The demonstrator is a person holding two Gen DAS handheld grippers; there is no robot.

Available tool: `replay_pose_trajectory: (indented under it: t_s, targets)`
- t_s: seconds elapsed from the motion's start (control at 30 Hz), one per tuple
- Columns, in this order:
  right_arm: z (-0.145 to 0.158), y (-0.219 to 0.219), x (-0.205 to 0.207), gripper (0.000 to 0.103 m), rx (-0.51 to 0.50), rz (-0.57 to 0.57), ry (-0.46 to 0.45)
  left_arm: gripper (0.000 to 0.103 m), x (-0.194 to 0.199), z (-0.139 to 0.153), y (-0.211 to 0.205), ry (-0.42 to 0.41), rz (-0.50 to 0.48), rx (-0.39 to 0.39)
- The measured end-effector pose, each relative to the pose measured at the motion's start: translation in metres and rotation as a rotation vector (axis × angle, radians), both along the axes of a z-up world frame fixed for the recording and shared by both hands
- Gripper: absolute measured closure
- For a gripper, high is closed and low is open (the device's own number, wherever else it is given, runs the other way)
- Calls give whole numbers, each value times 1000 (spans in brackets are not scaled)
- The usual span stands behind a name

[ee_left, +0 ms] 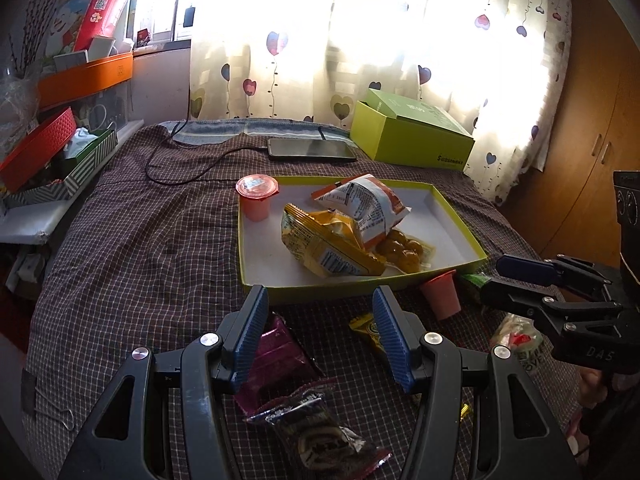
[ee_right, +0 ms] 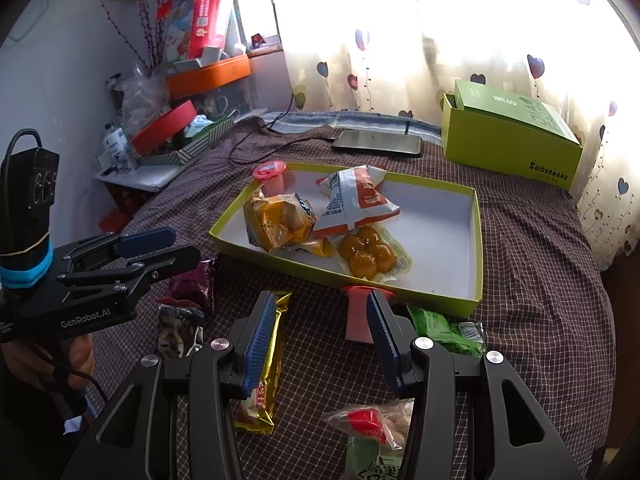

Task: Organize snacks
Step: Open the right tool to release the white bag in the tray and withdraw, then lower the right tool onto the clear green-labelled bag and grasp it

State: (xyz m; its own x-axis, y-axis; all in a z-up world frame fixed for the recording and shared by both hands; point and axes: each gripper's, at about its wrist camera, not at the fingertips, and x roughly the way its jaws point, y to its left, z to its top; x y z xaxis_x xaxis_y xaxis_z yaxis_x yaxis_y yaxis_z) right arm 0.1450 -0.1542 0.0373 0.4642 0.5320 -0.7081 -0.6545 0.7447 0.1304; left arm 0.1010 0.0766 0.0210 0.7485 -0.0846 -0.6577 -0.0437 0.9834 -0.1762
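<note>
Both grippers, left [ee_left: 320, 320] and right [ee_right: 322, 328], hung spread and empty at bottom centre. Between the right's fingers the gold bar [ee_right: 264, 364] ran lengthwise up-frame. Mid-frame, the tray [ee_right: 476, 240] held three packets and, perhaps, a jelly cup [ee_right: 272, 178]; its right half lay bare.

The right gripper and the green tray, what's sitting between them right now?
In the right wrist view, a pink jelly cup lying on its side sits between the open right gripper and the green tray, by the tray's near wall. Otherwise only checked cloth.
</note>
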Motion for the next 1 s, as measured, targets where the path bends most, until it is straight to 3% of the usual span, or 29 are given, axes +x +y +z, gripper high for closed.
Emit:
replay_pose_trajectory:
  t_s: [1.0]
  targets:
    - [-13, -17, -15, 57, 15, -14, 34, 48, -22, -13, -22, 47, -49, -21]
